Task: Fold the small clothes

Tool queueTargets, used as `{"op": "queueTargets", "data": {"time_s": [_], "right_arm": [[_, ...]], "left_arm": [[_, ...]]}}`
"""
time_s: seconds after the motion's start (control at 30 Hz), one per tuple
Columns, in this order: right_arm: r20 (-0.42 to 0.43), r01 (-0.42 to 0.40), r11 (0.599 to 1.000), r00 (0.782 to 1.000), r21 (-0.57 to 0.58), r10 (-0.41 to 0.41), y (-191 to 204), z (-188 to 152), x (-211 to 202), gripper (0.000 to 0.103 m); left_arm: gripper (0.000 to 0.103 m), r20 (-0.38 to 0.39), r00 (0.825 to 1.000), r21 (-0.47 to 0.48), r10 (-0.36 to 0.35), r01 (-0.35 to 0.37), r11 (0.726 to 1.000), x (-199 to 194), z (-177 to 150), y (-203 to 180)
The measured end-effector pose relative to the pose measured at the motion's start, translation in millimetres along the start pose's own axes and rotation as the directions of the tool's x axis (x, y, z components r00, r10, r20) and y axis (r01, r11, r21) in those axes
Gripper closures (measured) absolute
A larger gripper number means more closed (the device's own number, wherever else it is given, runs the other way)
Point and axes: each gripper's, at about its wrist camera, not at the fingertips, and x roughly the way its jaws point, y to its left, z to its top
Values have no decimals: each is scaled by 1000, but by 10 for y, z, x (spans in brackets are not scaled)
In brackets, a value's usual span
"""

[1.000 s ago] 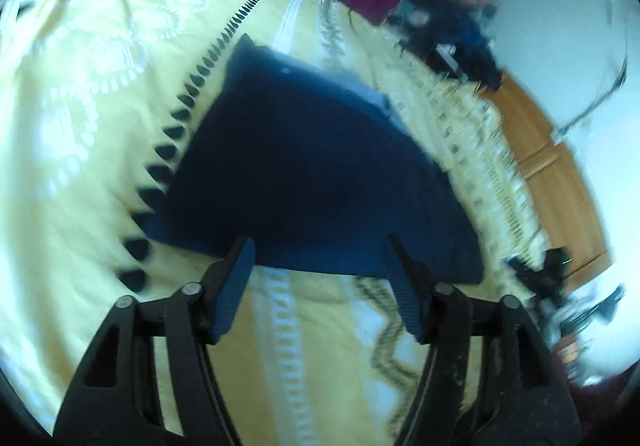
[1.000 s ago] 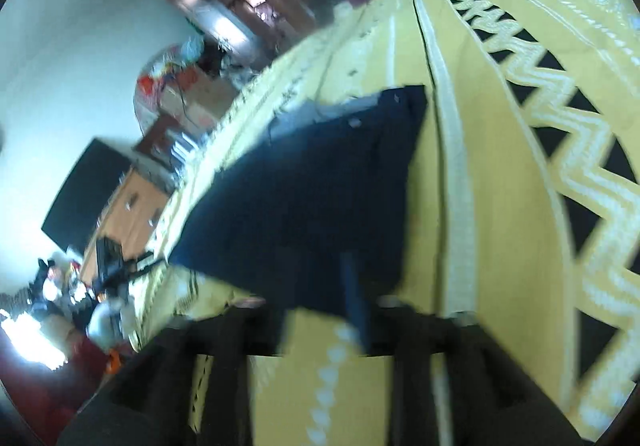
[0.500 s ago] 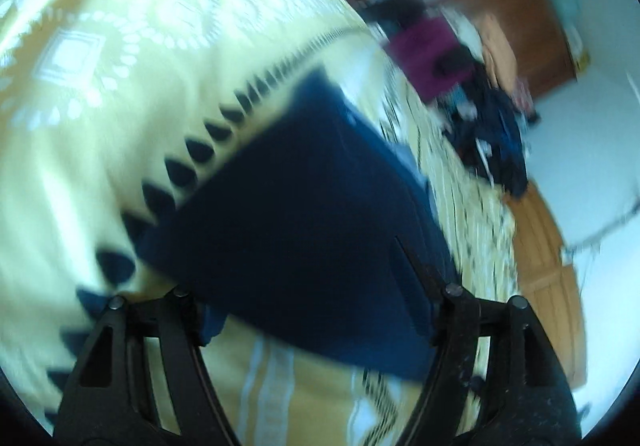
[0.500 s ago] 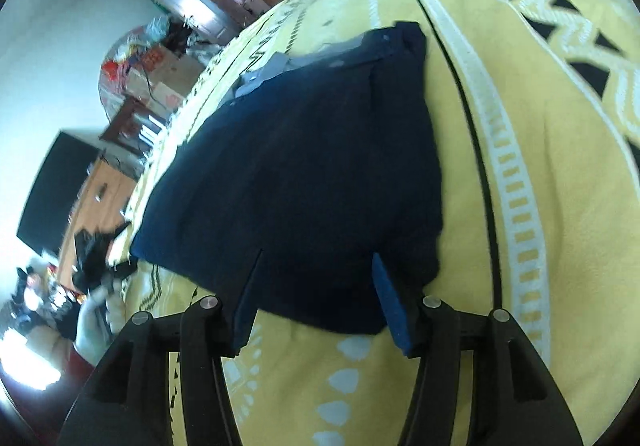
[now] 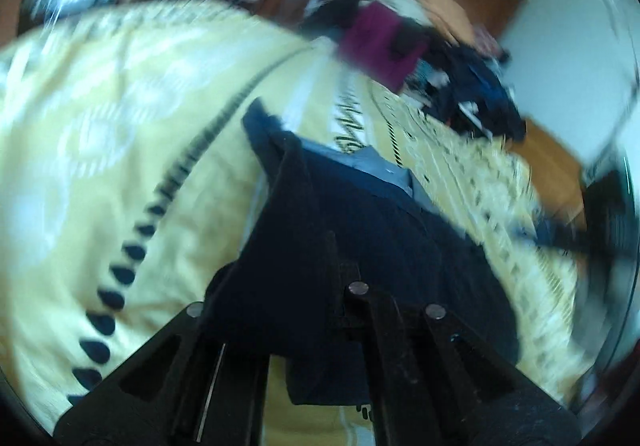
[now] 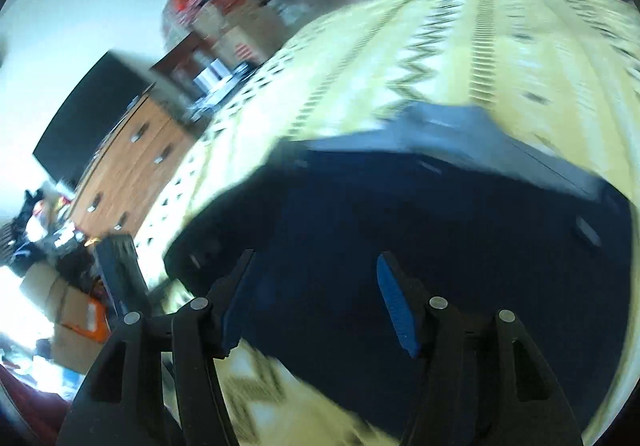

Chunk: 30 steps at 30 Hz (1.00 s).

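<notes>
A dark navy garment (image 5: pixel 380 230) with a grey waistband (image 5: pixel 376 162) lies on the yellow patterned bedspread (image 5: pixel 120 126). My left gripper (image 5: pixel 316 246) is shut on its near edge, and the pinched cloth drapes over the fingers and hides their tips. In the right wrist view the same garment (image 6: pixel 440 226) fills the lower middle, with the grey band (image 6: pixel 460 126) at its far side. My right gripper (image 6: pixel 316 270) hovers over the garment's near left part. Its jaws are opening, the blue pads (image 6: pixel 394 306) stand apart, and no cloth is pinched between them. Both views are motion-blurred.
A magenta cloth (image 5: pixel 380 42) and a pile of dark clothes (image 5: pixel 480 94) sit at the bed's far end. A wooden dresser (image 6: pixel 132 166) with a black screen (image 6: pixel 88 118) above it stands beside the bed, with cardboard boxes (image 6: pixel 72 310) on the floor.
My left gripper closed on the garment's near edge and raised it, so cloth now hangs over the fingers. My right gripper swept sideways across the garment to its other side and spread wider.
</notes>
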Motion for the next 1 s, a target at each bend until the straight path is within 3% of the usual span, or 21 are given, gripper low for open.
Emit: {"op": "queueTargets", "data": {"time_s": [0.13, 0.2, 0.33, 0.4, 0.47, 0.53, 0.57, 0.67, 0.77, 0.8, 0.9, 1.0], "right_arm": [[-152, -11, 996, 988, -93, -3, 479, 731, 774, 37], [-242, -38, 996, 970, -84, 16, 600, 937, 1165, 35], [-322, 3, 998, 946, -68, -25, 641, 1075, 1610, 35], [-315, 85, 992, 943, -92, -110, 542, 1042, 1686, 35], [-294, 122, 991, 946, -55, -133, 352, 970, 1665, 36], [-275, 66, 997, 960, 32, -54, 127, 868, 1599, 50], [-262, 16, 997, 965, 72, 4, 40, 804, 1569, 65], [-155, -72, 989, 984, 132, 93, -174, 565, 1348, 89], [30, -136, 971, 991, 197, 133, -476, 281, 713, 89], [75, -143, 966, 989, 216, 130, -606, 170, 479, 89], [148, -121, 955, 986, 271, 83, -1066, -155, -104, 89], [184, -109, 936, 982, 336, 48, -1543, -431, -509, 90]], "left_arm": [[101, 7, 1000, 182, 3, -4, 983, 41, -5, -385], [101, -1, 1000, 252, -8, 7, 968, 70, -48, -546], [99, -35, 999, 339, -30, 40, 940, 140, -155, -755], [98, -52, 998, 339, -48, 62, 939, 174, -179, -795], [98, -56, 997, 339, -53, 69, 938, 187, -200, -818], [98, -69, 995, 324, -65, 85, 942, 223, -185, -840], [98, -79, 995, 334, -66, 89, 938, 239, -186, -868], [97, -108, 992, 395, -70, 107, 912, 239, -220, -1068], [95, -154, 980, 488, -124, 185, 853, 152, -265, -1427], [93, -179, 972, 532, -153, 226, 816, 118, -296, -1639], [91, -279, 938, 602, -206, 337, 724, 184, -414, -2164], [89, -377, 899, 617, -223, 424, 663, 416, -566, -2599]]}}
